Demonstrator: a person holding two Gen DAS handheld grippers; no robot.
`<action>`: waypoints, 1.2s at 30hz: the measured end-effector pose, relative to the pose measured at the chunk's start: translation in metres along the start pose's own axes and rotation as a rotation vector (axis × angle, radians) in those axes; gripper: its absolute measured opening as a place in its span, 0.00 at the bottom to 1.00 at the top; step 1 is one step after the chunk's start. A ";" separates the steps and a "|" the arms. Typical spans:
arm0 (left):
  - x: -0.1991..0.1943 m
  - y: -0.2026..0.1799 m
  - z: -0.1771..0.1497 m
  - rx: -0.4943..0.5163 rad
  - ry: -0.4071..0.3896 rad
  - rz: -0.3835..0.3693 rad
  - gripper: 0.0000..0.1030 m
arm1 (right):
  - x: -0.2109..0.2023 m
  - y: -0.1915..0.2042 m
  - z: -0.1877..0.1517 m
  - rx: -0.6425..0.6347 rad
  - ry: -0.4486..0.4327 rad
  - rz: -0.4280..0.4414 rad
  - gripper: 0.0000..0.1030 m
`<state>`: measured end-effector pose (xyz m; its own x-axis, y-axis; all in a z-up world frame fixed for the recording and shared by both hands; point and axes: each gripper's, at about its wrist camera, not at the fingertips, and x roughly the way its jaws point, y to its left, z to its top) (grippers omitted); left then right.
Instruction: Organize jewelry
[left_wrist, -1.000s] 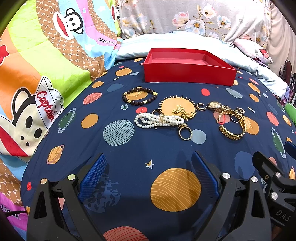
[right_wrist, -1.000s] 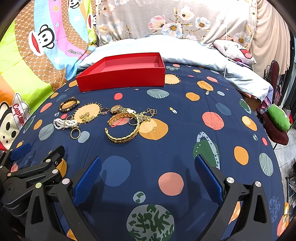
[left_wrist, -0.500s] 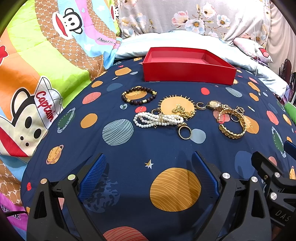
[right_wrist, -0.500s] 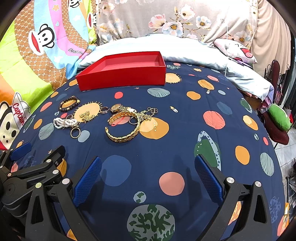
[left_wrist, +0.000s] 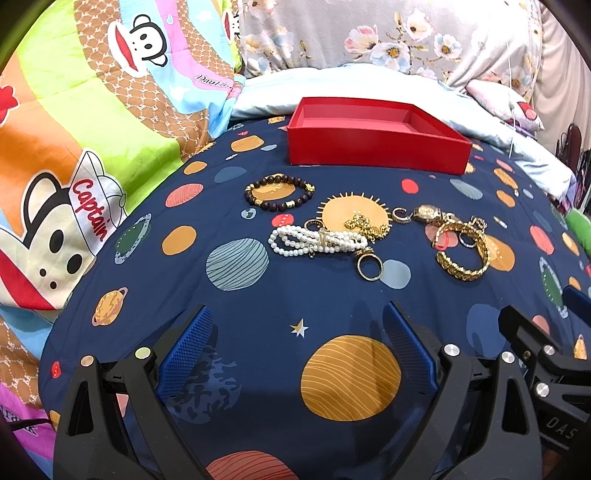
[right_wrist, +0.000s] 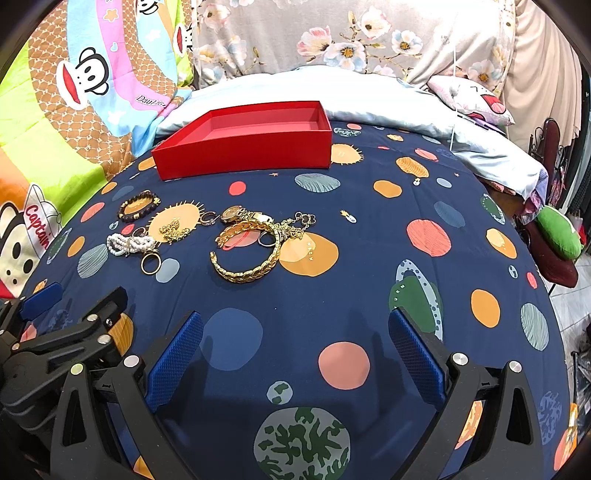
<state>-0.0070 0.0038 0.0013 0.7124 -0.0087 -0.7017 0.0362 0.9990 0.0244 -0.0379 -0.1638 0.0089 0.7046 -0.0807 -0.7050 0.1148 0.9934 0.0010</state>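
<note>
Jewelry lies loose on the planet-print bedspread (left_wrist: 258, 302) ahead of both grippers, and none of it has reached the red box (left_wrist: 373, 142), which sits open and bare at the far side, well beyond every piece. Left gripper (left_wrist: 295, 354) hangs low over the cloth with its blue fingers (left_wrist: 184, 350) spread wide and nothing between them; straight out past its fingertips lie the pearl bracelet (left_wrist: 317, 243) and, just beside that, the gold ring (left_wrist: 369, 266), with the dark bead bracelet (left_wrist: 280, 194) farther on toward the box and a small gold chain (left_wrist: 365, 225) touching the pearls. Right gripper (right_wrist: 295, 354) is likewise released and holds nothing; ahead of its left finger rests the gold link bracelet (right_wrist: 247, 254), tangled against a gold watch (right_wrist: 240, 215) and a thin charm chain (right_wrist: 299, 225). By my reading the sorting has not begun, and this is the approach before a first pick. The next move probably calls for one gripper to travel forward and down onto a single piece, most easily the pearls or the link bracelet, closing across its band without dragging neighbours along. The tangle by the watch looks likeliest to lift as a clump, and the soft cloth may bunch under the fingertips.
</note>
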 end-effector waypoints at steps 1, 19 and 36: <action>0.000 0.002 0.001 -0.008 0.000 -0.012 0.89 | 0.000 0.001 0.000 -0.001 0.002 0.003 0.95; 0.001 0.051 0.025 -0.098 0.007 -0.015 0.90 | 0.043 0.022 0.033 -0.040 0.075 0.069 0.78; 0.019 0.047 0.038 -0.077 0.050 -0.094 0.90 | 0.053 0.024 0.038 -0.043 0.101 0.073 0.50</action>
<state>0.0348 0.0490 0.0162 0.6725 -0.1019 -0.7331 0.0457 0.9943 -0.0963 0.0285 -0.1468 -0.0016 0.6353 -0.0016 -0.7722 0.0342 0.9991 0.0260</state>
